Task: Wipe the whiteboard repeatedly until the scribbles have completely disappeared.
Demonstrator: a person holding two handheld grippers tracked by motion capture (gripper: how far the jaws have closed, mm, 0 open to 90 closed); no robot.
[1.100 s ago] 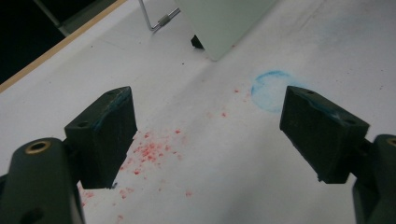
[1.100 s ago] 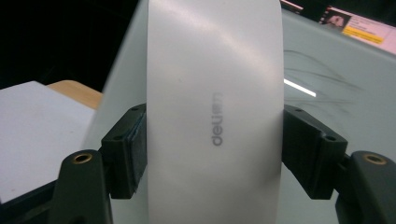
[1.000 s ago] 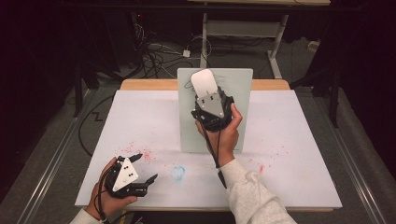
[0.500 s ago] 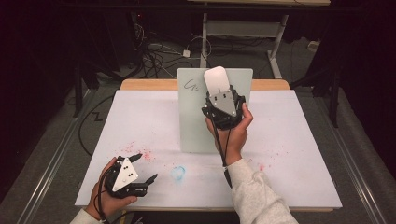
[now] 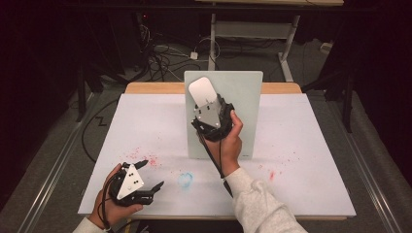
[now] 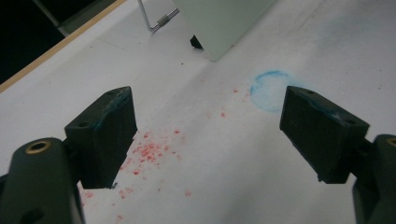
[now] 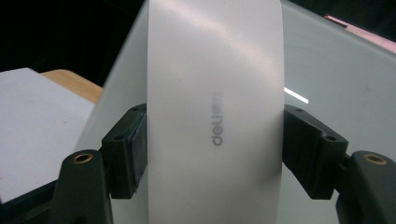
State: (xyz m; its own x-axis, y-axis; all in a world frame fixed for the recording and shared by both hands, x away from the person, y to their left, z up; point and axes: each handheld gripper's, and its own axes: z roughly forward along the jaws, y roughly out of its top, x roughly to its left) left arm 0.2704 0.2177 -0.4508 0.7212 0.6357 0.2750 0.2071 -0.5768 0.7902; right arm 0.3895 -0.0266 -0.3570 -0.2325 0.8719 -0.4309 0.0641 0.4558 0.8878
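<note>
High view first: one white-covered table (image 5: 311, 160) spans the middle of the frame, and one pale upright whiteboard (image 5: 245, 111) stands at its centre, leaning back toward the far edge. One right forearm in a light sleeve (image 5: 257, 206) rises from the bottom centre, its hand wrapped round the right gripper (image 5: 206, 104), which points up the frame against the board's upper left part. Its jaws are clamped on one white eraser (image 5: 201, 91) — in the right gripper view that eraser (image 7: 215, 116) stands on end between the two black pads, pressed on both sides, its flat face toward the camera and the board right behind it. At the lower left of the high view one left hand rests low on the table with the left gripper (image 5: 150, 174) pointing toward the frame's right; its jaws stand wide apart with nothing between them. One blue smudge (image 5: 185, 178) lies just right of those jaws; in the left gripper view the same smudge (image 6: 270, 85) sits beyond the right-hand pad, with red specks (image 6: 149, 151) scattered between the pads
</note>
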